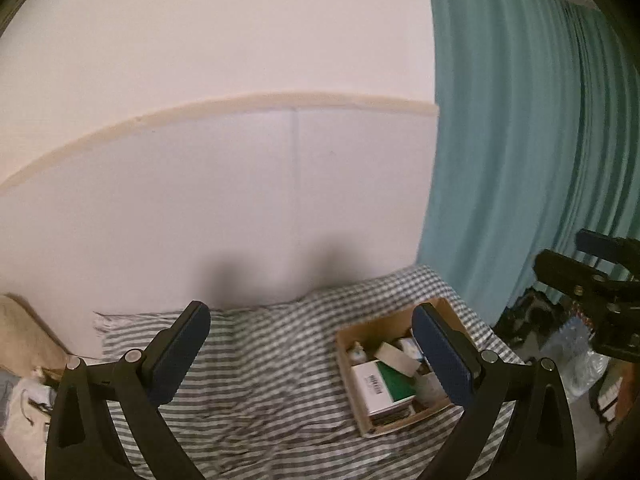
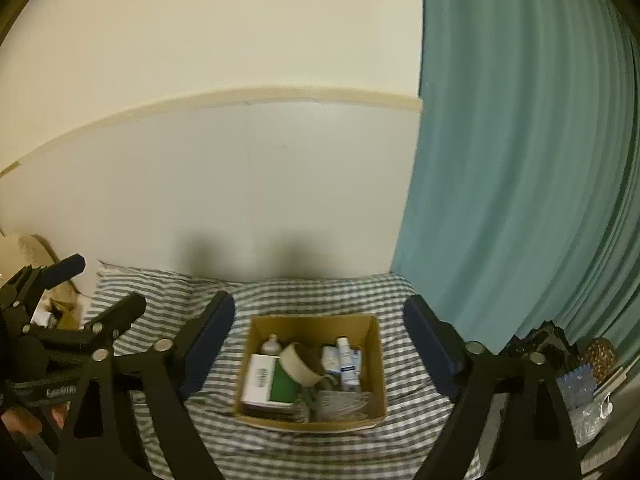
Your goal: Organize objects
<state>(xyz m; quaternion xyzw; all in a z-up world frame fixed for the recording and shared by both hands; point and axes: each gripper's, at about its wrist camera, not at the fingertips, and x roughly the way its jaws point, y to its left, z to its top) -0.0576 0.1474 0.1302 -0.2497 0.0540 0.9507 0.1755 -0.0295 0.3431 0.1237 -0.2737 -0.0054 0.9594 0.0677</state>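
A cardboard box [image 2: 372,344] stands on a grey-and-white striped cloth [image 2: 280,452]. In it lie a white-and-green box [image 2: 270,382], a roll of tape [image 2: 298,360], a white bottle [image 2: 270,346], a spray bottle [image 2: 345,360] and other small items. My right gripper [image 2: 318,334] is open and empty, held above and before the box. My left gripper [image 1: 312,344] is open and empty, left of the cardboard box [image 1: 348,344], over the striped cloth [image 1: 260,392]. The left gripper also shows in the right wrist view [image 2: 104,288], and the right gripper shows at the left wrist view's right edge [image 1: 592,272].
A white wall [image 2: 240,180] stands behind the cloth. A teal curtain [image 2: 520,160] hangs at the right. Clutter with a blue plastic bag [image 2: 576,384] lies on the floor at the right. A beige cushion [image 1: 20,332] sits at the far left.
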